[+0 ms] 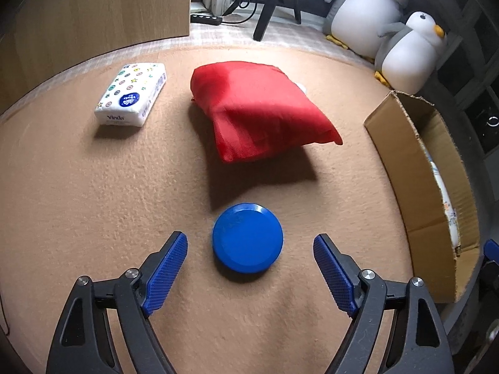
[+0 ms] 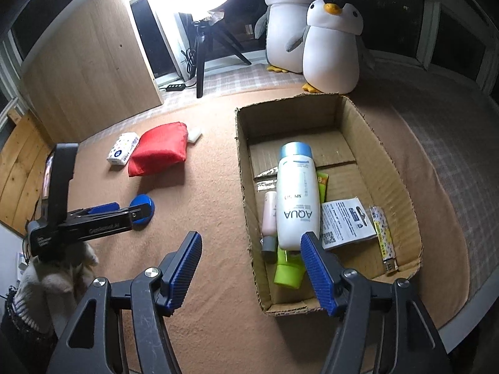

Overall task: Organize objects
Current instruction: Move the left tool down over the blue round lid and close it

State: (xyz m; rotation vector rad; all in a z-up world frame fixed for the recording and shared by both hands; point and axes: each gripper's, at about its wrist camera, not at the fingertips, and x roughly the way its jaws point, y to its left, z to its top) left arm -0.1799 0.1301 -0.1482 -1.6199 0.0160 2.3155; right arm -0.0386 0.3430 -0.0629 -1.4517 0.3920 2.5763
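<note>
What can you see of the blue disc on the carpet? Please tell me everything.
The blue disc is round, flat and low, like a lid or a shallow tin, with a smooth, slightly glossy top and a raised rim; it looks like plastic. It lies flat on the tan carpet, in front of the red bag and apart from it. The left tool is open around it, not touching.

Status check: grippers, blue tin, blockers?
Left gripper open, straddling blue round tin, no contact. Right gripper open, empty, near cardboard box. Red pouch just beyond tin; nothing blocking the grasp.
</note>
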